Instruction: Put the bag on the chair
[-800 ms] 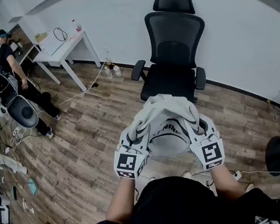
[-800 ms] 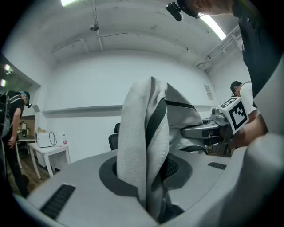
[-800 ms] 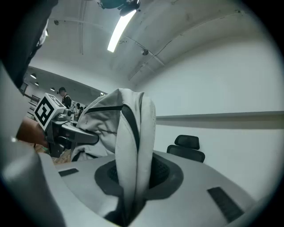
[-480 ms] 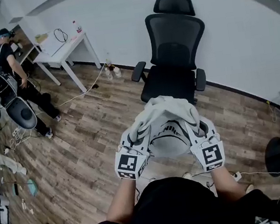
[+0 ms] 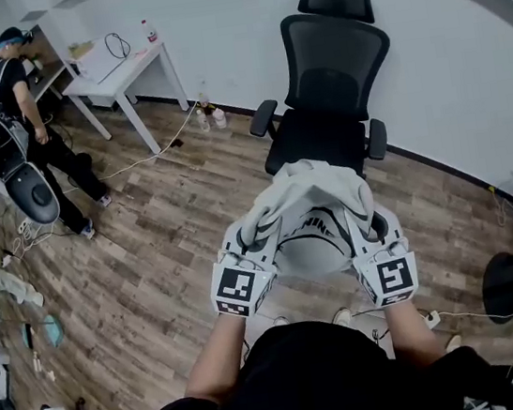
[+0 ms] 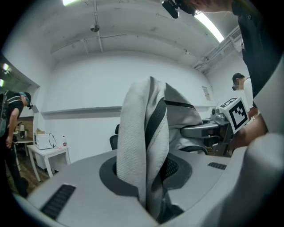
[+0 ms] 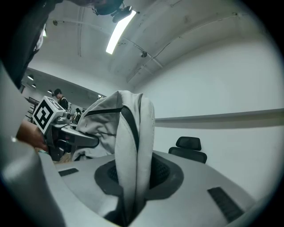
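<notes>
The grey-and-white bag [image 5: 313, 215] is held up off the wooden floor [image 5: 150, 252], on the near side of the black office chair [image 5: 329, 127]. One fold of its fabric is clamped between the nearly closed jaws of the left hand-held gripper [image 5: 251, 244]. Another fold is pinched in the same way by the right hand-held gripper [image 5: 372, 229]. Well to the left of the chair, a white table [image 5: 114, 66] is seen against the wall, with a person [image 5: 21, 109] standing beyond it.
</notes>
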`<state>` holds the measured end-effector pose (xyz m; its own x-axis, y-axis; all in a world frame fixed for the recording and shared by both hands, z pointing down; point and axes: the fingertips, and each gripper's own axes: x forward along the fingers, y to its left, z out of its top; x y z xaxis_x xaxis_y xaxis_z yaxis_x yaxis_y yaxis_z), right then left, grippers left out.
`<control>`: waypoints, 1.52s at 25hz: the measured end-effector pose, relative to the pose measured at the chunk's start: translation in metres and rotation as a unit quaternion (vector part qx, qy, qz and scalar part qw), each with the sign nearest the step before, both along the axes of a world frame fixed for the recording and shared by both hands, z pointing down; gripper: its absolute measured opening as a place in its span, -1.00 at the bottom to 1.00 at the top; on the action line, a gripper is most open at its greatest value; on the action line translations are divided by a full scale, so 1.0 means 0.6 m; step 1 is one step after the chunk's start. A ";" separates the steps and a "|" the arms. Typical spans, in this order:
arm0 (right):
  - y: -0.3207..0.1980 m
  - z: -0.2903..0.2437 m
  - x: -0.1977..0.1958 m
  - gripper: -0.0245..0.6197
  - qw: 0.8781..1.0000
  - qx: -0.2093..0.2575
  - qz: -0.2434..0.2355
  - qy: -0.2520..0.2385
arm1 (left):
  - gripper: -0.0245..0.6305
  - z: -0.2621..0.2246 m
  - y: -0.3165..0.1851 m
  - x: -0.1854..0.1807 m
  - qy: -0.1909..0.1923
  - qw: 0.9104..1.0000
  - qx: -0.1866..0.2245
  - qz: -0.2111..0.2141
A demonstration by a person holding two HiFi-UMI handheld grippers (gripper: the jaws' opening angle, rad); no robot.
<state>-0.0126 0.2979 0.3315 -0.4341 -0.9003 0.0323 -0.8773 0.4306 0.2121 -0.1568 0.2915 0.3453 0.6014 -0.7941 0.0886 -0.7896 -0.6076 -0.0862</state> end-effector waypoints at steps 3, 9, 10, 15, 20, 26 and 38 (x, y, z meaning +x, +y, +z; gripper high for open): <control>-0.004 0.004 -0.018 -0.70 1.000 0.001 0.008 0.000 | -0.62 0.004 -0.006 -0.017 -0.001 1.000 -0.002 0.007; -0.005 0.019 -0.058 -0.70 1.000 -0.004 0.013 0.001 | -0.62 0.019 -0.012 -0.056 0.000 1.000 -0.003 0.015; -0.003 0.019 -0.064 -0.70 1.000 -0.005 0.013 0.002 | -0.62 0.020 -0.010 -0.063 0.002 1.000 -0.004 0.017; -0.011 0.015 -0.076 -0.70 1.000 -0.010 0.018 0.003 | -0.62 0.022 -0.021 -0.074 0.012 1.000 -0.011 0.023; -0.040 0.028 -0.070 -0.70 1.000 -0.018 0.020 0.000 | -0.62 0.036 -0.052 -0.066 0.015 0.999 -0.021 0.029; -0.093 0.035 -0.057 -0.70 1.000 -0.025 0.008 -0.005 | -0.62 0.042 -0.109 -0.054 0.012 0.999 -0.029 0.023; -0.214 0.048 -0.017 -0.70 0.999 -0.027 -0.005 -0.021 | -0.62 0.052 -0.228 -0.013 0.009 0.999 -0.038 0.026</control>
<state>-0.0229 0.1694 0.3603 -0.4458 -0.8930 0.0622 -0.8802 0.4499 0.1509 -0.1643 0.1546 0.3766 0.6437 -0.7533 0.1351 -0.7578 -0.6520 -0.0245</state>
